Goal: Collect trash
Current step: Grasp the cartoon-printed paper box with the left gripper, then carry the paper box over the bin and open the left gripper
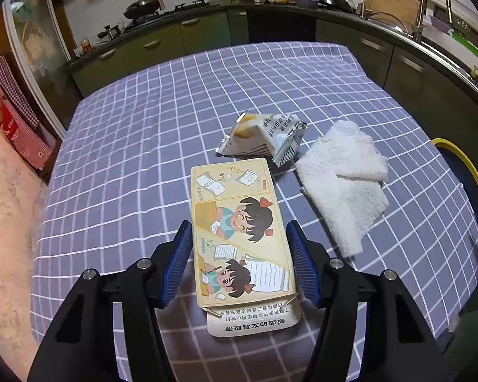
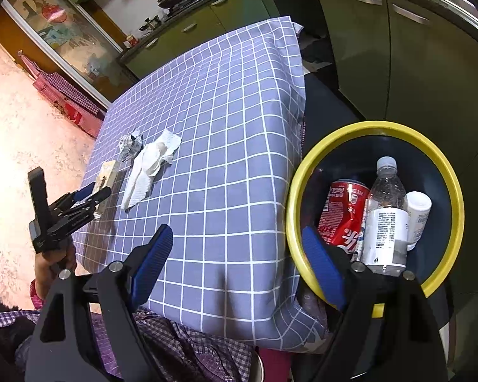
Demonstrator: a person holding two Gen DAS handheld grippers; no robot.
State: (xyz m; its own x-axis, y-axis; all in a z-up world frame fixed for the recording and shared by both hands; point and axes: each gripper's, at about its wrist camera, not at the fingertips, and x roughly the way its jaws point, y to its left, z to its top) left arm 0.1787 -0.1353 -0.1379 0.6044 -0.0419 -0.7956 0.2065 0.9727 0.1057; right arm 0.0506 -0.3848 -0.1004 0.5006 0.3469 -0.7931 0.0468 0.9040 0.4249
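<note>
A flat beige cartoon-printed box (image 1: 239,235) lies on the purple checked tablecloth (image 1: 137,146). My left gripper (image 1: 239,248) is open, its blue pads on either side of the box with small gaps. Beyond it lie a crumpled silver wrapper (image 1: 264,140) and a white paper towel (image 1: 344,178). In the right wrist view the box (image 2: 106,175), wrapper (image 2: 130,145) and towel (image 2: 149,165) lie at the table's left. My right gripper (image 2: 239,251) is open and empty, above the table's near right edge, beside the yellow-rimmed bin (image 2: 455,191).
The bin holds a red can (image 2: 341,213), a clear plastic bottle (image 2: 385,216) and a small white bottle (image 2: 417,216). Its rim also shows in the left wrist view (image 1: 474,175). Green kitchen cabinets (image 1: 162,44) and a sink counter stand behind the table.
</note>
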